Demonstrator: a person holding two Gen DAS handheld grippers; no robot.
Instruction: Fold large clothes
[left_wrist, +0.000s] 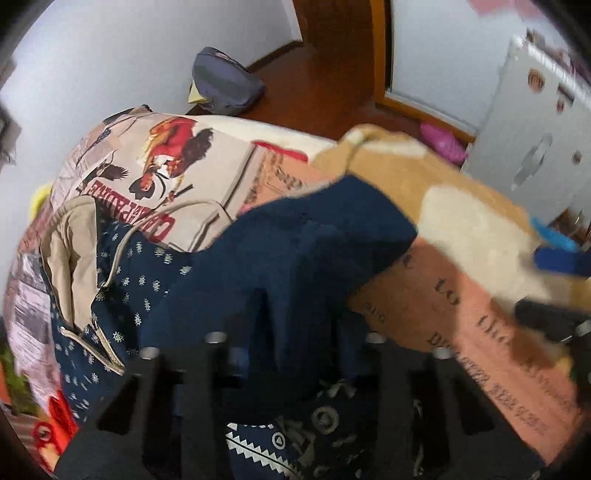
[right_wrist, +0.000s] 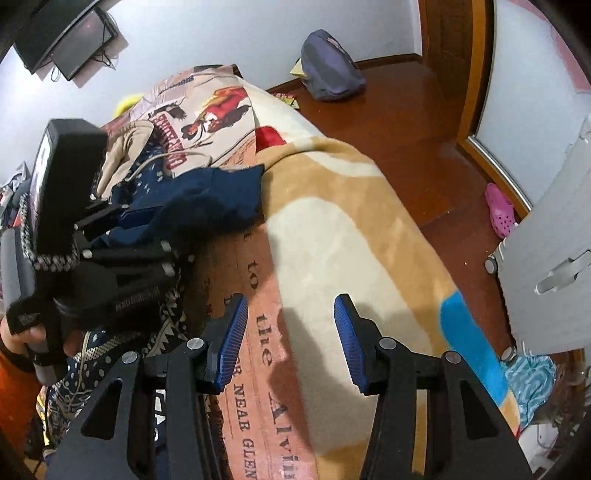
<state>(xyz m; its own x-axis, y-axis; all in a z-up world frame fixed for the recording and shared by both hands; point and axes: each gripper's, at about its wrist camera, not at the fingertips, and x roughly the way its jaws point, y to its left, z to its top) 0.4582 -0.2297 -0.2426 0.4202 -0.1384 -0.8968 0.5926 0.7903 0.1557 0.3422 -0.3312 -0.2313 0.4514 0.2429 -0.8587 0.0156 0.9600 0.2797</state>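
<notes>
Left gripper clamped on navy garment over the blanket; right gripper wide open, empty.

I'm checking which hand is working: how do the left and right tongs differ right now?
The left tongs are closed on the navy garment, fabric draped over their tips; the right tongs are open and hold nothing. The left sit buried in the clothes pile; the right hang above the bare blanket. Both are black two-finger tools pointing along the bed.
</notes>
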